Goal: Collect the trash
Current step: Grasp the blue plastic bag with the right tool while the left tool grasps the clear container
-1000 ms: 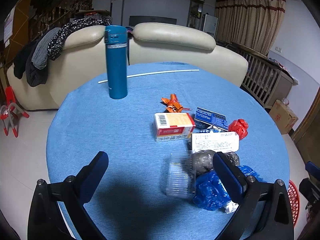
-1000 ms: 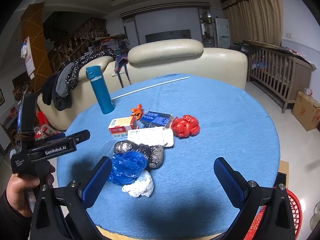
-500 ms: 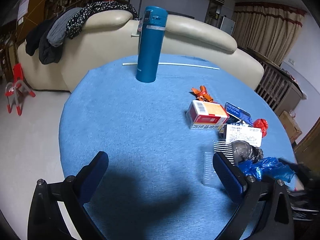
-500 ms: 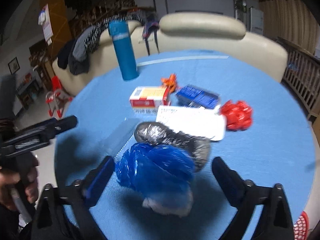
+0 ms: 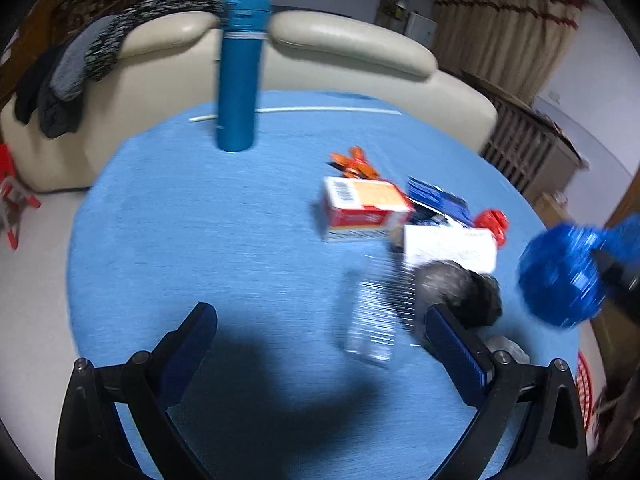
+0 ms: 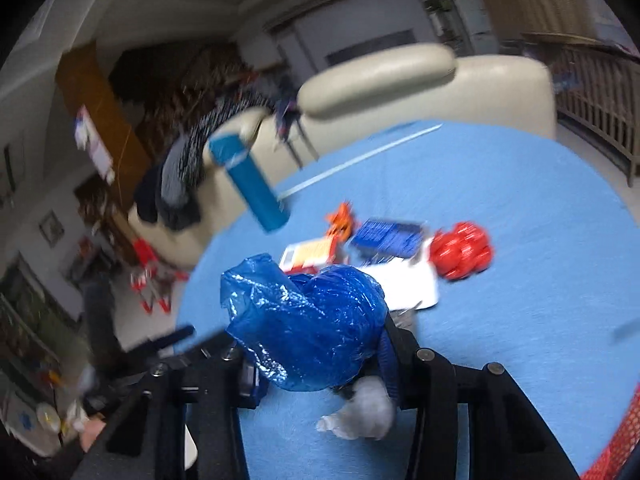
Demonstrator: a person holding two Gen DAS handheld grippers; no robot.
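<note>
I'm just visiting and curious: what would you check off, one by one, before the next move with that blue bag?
1. Blue plastic bag is between the right gripper fingers, whose jaws have just been closing: ok.
2. Bag is lifted off the blue table, as the left wrist view shows it in the air: ok.
3. How firm the grip is: cannot tell, the bag hides the pads.
4. White crumpled piece came along with the bag: cannot tell; it sits just under it.
5. Left gripper is free for another item: ok, jaws open and empty.
6. Red basket has room: cannot tell, only its rim shows.
</note>
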